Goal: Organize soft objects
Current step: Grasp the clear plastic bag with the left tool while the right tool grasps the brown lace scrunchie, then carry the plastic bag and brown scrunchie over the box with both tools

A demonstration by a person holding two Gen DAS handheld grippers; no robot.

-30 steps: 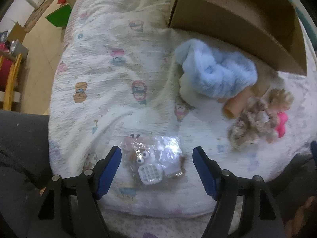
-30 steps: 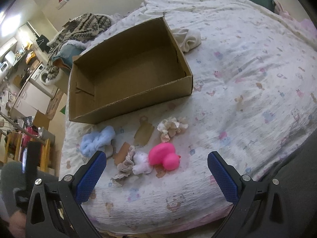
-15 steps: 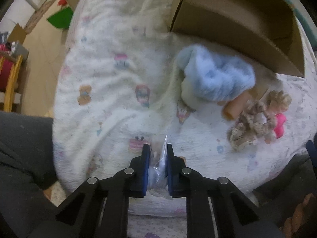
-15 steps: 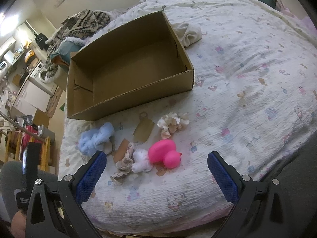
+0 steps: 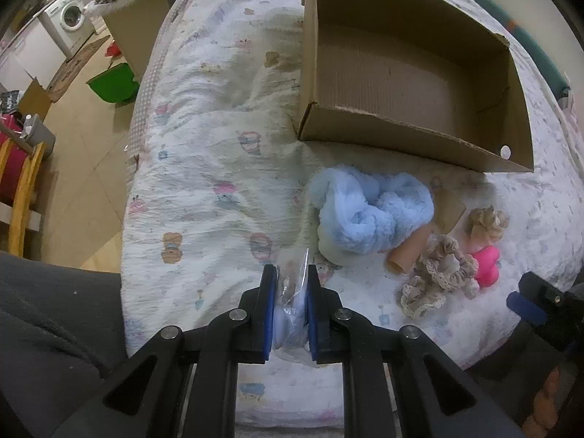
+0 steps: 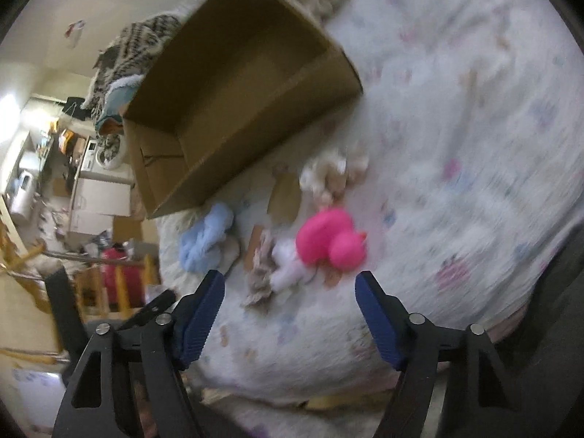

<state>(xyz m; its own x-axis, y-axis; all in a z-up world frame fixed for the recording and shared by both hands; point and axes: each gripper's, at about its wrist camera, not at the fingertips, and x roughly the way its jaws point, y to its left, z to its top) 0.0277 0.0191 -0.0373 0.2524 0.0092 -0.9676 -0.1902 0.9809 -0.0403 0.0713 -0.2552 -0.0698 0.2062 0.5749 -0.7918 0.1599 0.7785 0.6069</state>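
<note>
**Left jaws clamped on bagged toy, right jaws apart over bed**

Bed [image 5: 204, 168] with a white cartoon-print quilt carries everything; tiled floor and a washing machine [image 5: 71, 18] sit off its left edge.

- Left gripper [image 5: 290, 308]: jaws pressed together on a clear plastic bag [image 5: 292, 292] with small items inside, contents not readable. Whether the bag clears the quilt cannot be told; it sits at the near edge of the bed.
- Cardboard box [image 5: 412, 73]: open top, nothing visible inside, standing on the quilt beyond the loose items.
- Blue fluffy cloth [image 5: 372, 215]: bunched up just in front of the box's near wall, lying partly over a cream piece.
- Beige scrunchie [image 5: 438, 270]: right of the blue cloth, touching the pink rubber duck [image 5: 485, 266].
- Brown paper tags lie among them.
- Right gripper [image 6: 290, 310]: jaws wide apart, nothing between them, hanging above the near edge of the bed. Its view is motion-blurred. Pink duck sits just ahead, between the finger lines, beside a white fluffy item [image 6: 288, 266].
</note>
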